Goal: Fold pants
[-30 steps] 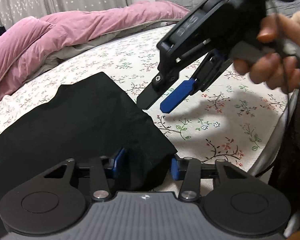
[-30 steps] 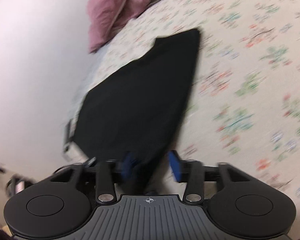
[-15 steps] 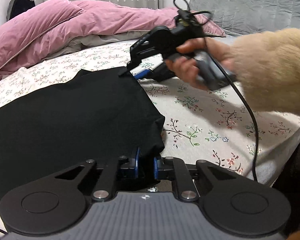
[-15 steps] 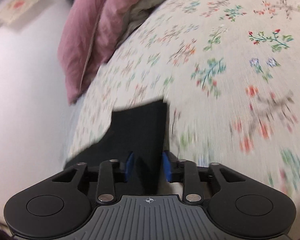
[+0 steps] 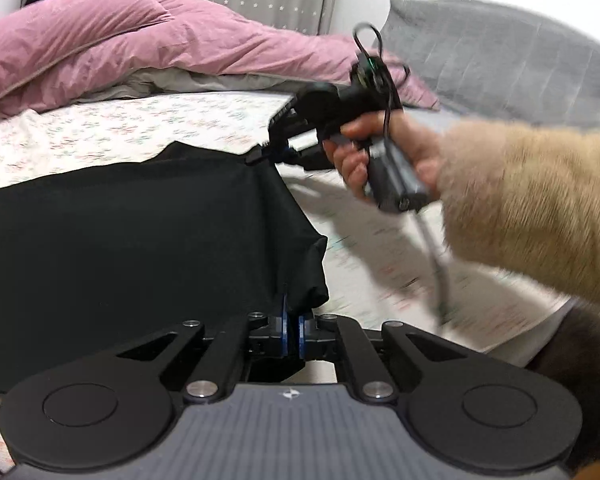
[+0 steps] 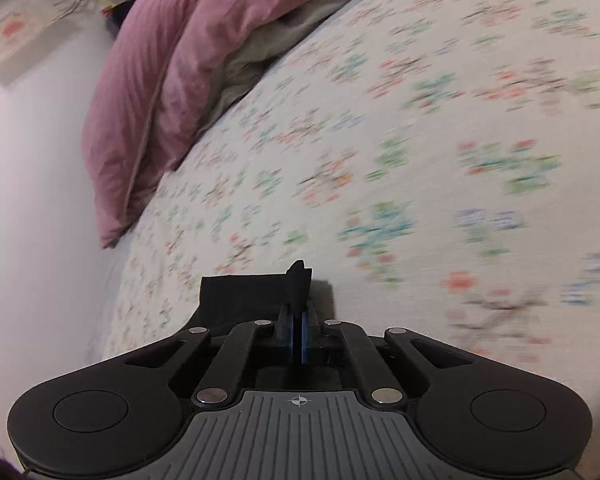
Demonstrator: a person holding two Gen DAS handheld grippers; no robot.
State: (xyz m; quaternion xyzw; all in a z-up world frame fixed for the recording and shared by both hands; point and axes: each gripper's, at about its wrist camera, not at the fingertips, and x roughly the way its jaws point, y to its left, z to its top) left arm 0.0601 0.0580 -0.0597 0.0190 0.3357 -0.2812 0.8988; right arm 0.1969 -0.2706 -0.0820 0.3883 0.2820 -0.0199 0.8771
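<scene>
The black pants (image 5: 132, 232) lie flat on the flowered bed sheet (image 5: 148, 120), their long side running along the bed edge to the left. The left gripper (image 5: 291, 320) has just closed on the near corner; the right gripper (image 6: 298, 320) has closed on the far corner.

Soft, even indoor light fills both views, with no glare. In the left wrist view the fuzzy tan sleeve (image 5: 532, 208) and the hand (image 5: 380, 152) ahead and to the right of the fingers smear with motion blur; a pale shadow lies on the floral white bedsheet (image 5: 380, 248) beneath them. The flat black cloth pants (image 5: 140, 232) ahead of the fingers read as near-featureless dark. The right wrist view is blurrier: the sheet's printed flowers (image 6: 420, 140) streak (worst to the right). Fisheye bending curves both pictures' edges, and dark vignetting fills the corners.
</scene>
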